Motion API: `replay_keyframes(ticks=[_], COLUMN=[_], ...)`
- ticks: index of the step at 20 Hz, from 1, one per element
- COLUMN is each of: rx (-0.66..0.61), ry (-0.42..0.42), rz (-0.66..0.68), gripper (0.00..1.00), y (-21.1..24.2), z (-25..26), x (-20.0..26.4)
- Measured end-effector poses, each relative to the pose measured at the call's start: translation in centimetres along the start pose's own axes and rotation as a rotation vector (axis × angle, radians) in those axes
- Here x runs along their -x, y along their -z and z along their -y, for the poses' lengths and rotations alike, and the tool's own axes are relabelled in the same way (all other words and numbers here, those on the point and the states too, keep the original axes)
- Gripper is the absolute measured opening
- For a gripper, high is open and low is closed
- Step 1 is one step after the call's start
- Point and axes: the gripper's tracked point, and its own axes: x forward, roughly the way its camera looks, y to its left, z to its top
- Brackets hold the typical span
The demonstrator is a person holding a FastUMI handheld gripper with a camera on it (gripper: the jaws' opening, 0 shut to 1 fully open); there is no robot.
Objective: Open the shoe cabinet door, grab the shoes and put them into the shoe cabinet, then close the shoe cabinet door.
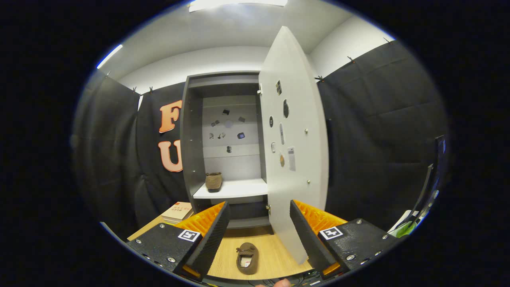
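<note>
The claw (259,223) hangs released at the bottom of the frame, its two fingers spread wide with nothing between them. Low in the frame, in the gap between the fingers, a brown shoe (247,258) lies on the wooden counter (275,255), opening up, untouched by either finger. Beyond the fingers, in the centre of the frame, the shoe cabinet (191,143) stands open, its pale door (295,135) swung out to the right with stickers dotted over its inner face. A second brown shoe (213,181) sits on the left end of the white shelf (239,189) inside. At lower left, beside the cabinet's foot, a small stack of books (177,211) rests on the counter.
</note>
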Motion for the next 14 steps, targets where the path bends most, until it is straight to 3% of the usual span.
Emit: replay_keyframes(ticks=[11,14], rx=[-0.062,-0.085], ry=[-0.070,-0.079], rz=[-0.054,-0.153], gripper=[0.93,0.94], y=[11.4,16.3], z=[-3.3,-4.0], x=[-6.9,-8.0])
